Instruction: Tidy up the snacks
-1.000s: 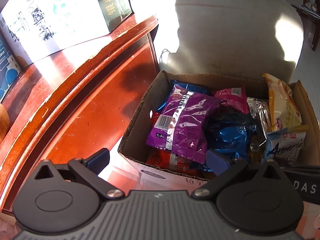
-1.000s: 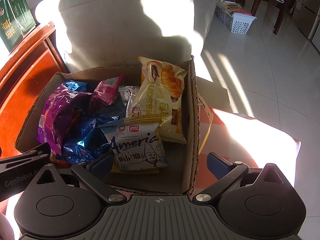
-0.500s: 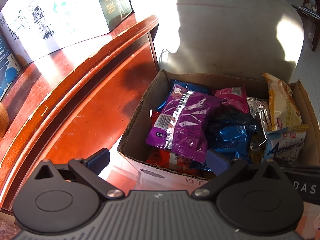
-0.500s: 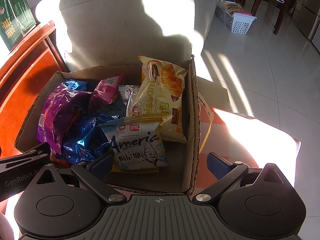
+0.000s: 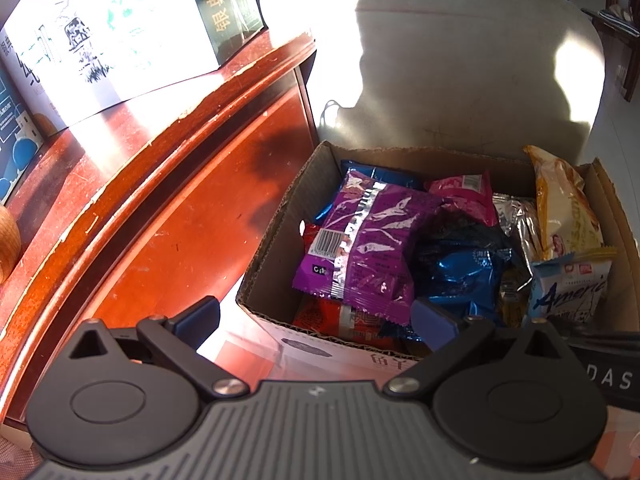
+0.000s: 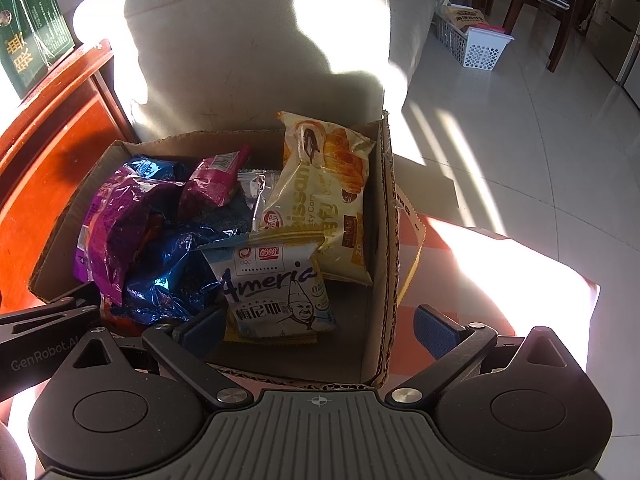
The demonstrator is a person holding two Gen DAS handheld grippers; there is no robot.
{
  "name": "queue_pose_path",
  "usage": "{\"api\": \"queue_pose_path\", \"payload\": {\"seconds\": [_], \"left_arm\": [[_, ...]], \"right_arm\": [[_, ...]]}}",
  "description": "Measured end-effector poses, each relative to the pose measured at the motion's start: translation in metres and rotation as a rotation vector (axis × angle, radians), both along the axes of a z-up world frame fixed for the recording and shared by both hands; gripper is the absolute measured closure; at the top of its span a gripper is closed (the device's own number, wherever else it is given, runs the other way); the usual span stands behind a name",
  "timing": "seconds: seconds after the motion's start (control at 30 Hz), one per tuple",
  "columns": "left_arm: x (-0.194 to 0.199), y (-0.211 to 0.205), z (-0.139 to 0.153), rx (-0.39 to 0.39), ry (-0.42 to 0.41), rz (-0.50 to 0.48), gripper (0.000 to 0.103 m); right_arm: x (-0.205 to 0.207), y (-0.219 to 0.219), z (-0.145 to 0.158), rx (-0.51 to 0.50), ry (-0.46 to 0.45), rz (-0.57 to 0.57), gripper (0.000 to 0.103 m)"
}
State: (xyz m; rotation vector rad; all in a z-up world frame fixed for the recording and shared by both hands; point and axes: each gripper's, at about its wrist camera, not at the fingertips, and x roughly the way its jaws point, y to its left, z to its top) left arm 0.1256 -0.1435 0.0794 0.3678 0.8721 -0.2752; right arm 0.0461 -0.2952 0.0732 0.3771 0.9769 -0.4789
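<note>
I hold both tools over the open cardboard box [image 6: 382, 240] of snacks. My left gripper [image 5: 316, 318] has its fingers spread wide with nothing between them; the left blue pad [image 5: 200, 316] hangs outside the box over the red wooden cabinet [image 5: 160, 200], and the right pad sits over the near box wall, just in front of the purple packet [image 5: 368, 240]. I cannot tell whether that pad touches a wrapper.

My right gripper [image 6: 318, 326] is equally wide apart and empty. Its left pad [image 6: 204, 326] sits at the lower-left corner of the white "Ameria" packet [image 6: 276, 292]; contact is unclear. Its right pad is outside the box wall, over the sunlit checked surface [image 6: 408, 340].

Box contents, right wrist view: purple packet at 9 o'clock, blue foil packet [image 6: 172, 276] at 8 o'clock, pink packet [image 6: 212, 184] at 11 o'clock, yellow croissant packet [image 6: 320, 200] leaning against the right wall at 1 o'clock, white packet nearest at 6 o'clock. A beige armchair [image 6: 260, 52] stands behind the box.
</note>
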Motion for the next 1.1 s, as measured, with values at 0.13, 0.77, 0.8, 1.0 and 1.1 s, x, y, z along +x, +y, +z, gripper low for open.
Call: {"api": "queue_pose_path", "payload": {"seconds": [0.13,0.77,0.8,1.0,1.1], "left_arm": [[-0.003,0.001,0.001,0.006,-0.006,0.0,0.002],[-0.015,0.008,0.007,0.013,-0.025,-0.002,0.002],[-0.017,0.008,0.007,0.017,-0.029,-0.003,0.002],[-0.027,0.017,0.009,0.032,-0.04,-0.007,0.002],[-0.032,0.022,0.011,0.032,-0.042,-0.005,0.002]], "right_arm": [[-0.001,0.001,0.0,0.001,0.0,0.003,0.002],[-0.01,0.006,0.007,-0.023,-0.011,0.027,0.002],[-0.011,0.007,0.007,-0.025,-0.011,0.029,0.002],[-0.017,0.015,0.009,-0.039,-0.014,0.054,0.002],[-0.022,0.019,0.011,-0.043,-0.021,0.064,0.002]]}}
